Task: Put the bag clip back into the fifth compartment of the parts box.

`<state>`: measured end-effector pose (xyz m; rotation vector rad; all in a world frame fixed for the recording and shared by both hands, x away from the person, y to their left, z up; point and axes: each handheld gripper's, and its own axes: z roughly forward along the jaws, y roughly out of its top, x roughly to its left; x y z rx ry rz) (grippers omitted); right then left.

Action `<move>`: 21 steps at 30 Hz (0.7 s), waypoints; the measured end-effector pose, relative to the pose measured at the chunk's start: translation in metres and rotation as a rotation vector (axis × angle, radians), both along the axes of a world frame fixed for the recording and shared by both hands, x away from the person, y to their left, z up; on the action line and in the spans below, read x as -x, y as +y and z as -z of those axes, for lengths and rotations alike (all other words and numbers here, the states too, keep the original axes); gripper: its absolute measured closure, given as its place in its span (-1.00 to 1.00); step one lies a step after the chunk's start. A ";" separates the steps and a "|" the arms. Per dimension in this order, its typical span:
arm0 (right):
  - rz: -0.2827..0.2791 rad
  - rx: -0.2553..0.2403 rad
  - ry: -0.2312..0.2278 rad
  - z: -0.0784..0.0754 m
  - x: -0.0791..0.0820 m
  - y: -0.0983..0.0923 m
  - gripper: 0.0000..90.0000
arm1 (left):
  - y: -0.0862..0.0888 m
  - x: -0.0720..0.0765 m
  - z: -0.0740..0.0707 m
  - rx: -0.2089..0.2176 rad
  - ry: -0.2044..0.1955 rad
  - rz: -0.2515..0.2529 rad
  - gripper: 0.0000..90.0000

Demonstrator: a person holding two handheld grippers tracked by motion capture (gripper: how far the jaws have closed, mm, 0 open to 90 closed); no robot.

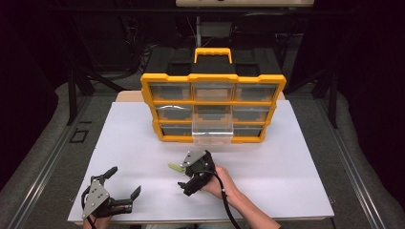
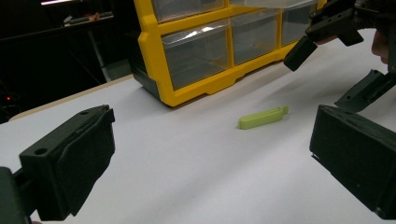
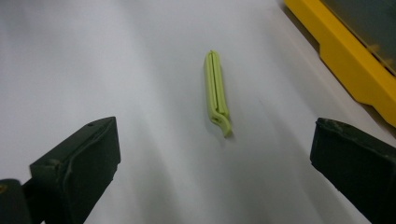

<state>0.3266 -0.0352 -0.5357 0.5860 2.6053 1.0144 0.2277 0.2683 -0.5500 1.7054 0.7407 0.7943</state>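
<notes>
i see the yellow organizer [image 1: 213, 78] with its bottom middle drawer [image 1: 212, 130] pulled out, apparently empty; no readable writing. both hand-held grippers, left [image 1: 125, 184] and right [image 1: 183, 177], gape wide near the green clip [image 3: 216, 92].

Left gripper [image 2: 210, 158], jaws spread wide over a white table [image 2: 187, 186]; green clip [image 2: 263, 117] lying flat beyond them; yellow drawer cabinet [image 2: 187, 56] with clear drawers behind; right gripper [image 2: 336, 56] at upper right, above the table, jaws apart.
</notes>
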 end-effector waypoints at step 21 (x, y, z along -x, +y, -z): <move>-0.056 0.121 0.029 -0.009 -0.019 0.024 -0.15 | 0.000 0.000 0.000 -0.006 0.001 0.004 -0.99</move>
